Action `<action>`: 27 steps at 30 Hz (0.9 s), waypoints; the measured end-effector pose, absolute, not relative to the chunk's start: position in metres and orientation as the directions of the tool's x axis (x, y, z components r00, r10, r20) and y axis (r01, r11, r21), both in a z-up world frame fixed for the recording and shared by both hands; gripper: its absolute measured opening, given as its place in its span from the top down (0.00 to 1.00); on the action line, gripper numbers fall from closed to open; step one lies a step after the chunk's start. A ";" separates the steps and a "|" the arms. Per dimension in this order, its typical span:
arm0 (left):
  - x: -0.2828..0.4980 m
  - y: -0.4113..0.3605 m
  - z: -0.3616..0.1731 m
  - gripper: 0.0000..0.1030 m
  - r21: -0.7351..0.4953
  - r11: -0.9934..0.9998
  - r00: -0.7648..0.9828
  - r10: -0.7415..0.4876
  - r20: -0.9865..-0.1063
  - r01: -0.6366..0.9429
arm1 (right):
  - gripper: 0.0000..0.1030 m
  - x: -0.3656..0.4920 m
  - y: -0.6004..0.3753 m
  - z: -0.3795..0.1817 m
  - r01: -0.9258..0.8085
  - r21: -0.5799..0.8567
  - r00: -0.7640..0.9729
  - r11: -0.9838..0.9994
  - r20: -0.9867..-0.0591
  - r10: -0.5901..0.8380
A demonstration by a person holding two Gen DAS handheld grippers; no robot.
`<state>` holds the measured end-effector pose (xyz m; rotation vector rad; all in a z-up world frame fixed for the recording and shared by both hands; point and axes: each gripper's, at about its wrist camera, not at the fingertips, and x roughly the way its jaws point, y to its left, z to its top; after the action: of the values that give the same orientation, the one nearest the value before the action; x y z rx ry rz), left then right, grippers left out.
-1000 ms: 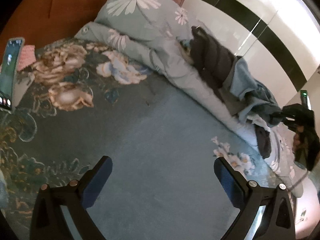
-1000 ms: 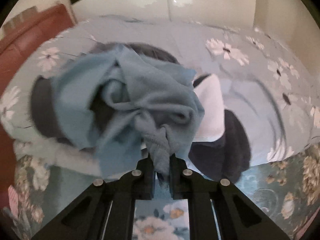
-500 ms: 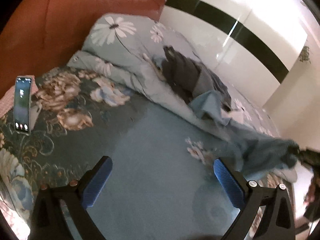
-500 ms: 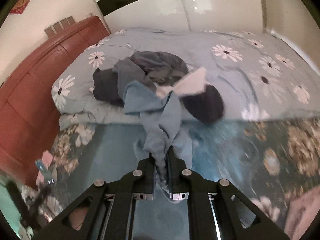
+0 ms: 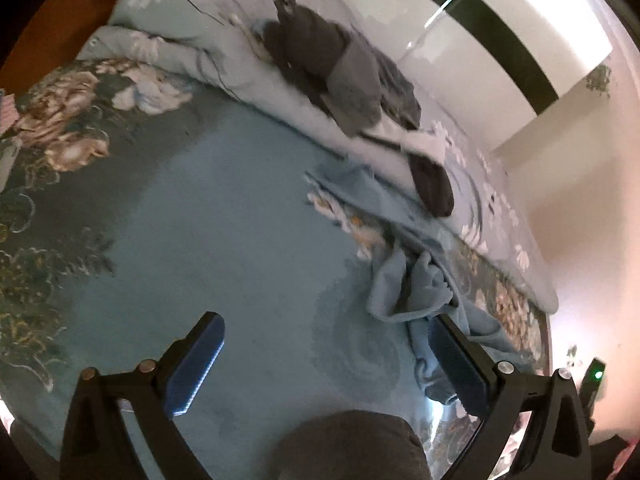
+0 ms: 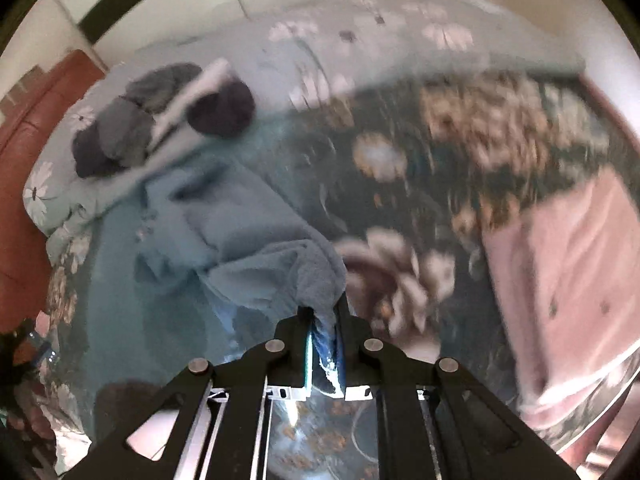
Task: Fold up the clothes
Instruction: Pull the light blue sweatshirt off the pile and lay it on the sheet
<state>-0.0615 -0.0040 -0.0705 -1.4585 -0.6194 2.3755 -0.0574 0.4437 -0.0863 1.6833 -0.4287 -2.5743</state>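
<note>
Right gripper jaws nearly closed, pinching a bunched edge of the light blue garment; cloth trails away from my fingers across the teal floral bedspread. Left gripper jaws wide apart, nothing between them, hanging over bare bedspread. Its right pad overlaps the garment in the left wrist view; can't tell if it touches. Garment is crumpled there, part hidden behind that finger.

Pile of dark and grey clothes sits on the pale daisy-print duvet at the far side of the bed, well apart from both grippers. Right wrist view shows the same pile, smeared by motion blur; individual pieces unreadable. Pink fabric at that view's right edge is blurred and cut off. Dark rounded shape at the bottom of the left view: can't identify.
</note>
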 end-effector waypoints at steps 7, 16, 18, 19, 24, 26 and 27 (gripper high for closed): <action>-0.117 0.042 -0.107 0.00 -0.637 -0.771 -0.293 0.605 -0.740 0.017 | 0.86 -0.041 0.456 -0.105 -0.064 0.275 -0.379 -0.959 -0.896 -0.232; -0.221 0.082 -0.149 0.00 -0.610 -0.788 -0.203 0.585 -0.785 0.088 | 0.75 -0.005 0.507 -0.081 -0.136 0.305 -0.480 -0.943 -0.852 -0.206; -0.243 0.086 -0.163 0.00 -0.619 -0.774 -0.203 0.590 -0.781 0.134 | 0.75 -0.008 0.516 -0.076 -0.169 0.319 -0.526 -0.932 -0.829 -0.188; -0.250 0.088 -0.170 0.00 -0.615 -0.775 -0.205 0.584 -0.785 0.148 | 0.75 -0.013 0.519 -0.076 -0.178 0.331 -0.538 -0.927 -0.821 -0.190; -0.279 0.108 -0.200 0.00 -0.566 -0.800 -0.195 0.534 -0.823 0.199 | 0.75 -0.067 0.508 -0.092 -0.146 0.371 -0.542 -0.917 -0.806 -0.239; -0.282 0.113 -0.211 0.00 -0.591 -0.774 -0.203 0.556 -0.806 0.226 | 0.75 -0.094 0.497 -0.102 -0.128 0.423 -0.537 -0.897 -0.790 -0.296; -0.282 0.115 -0.214 0.00 -0.603 -0.763 -0.200 0.570 -0.797 0.233 | 0.75 -0.108 0.491 -0.107 -0.118 0.452 -0.533 -0.884 -0.780 -0.328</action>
<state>-0.2825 0.1151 -0.2145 -1.8150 -0.9442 2.0578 -0.1075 0.4905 -0.1071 1.4485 -0.7036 -2.5515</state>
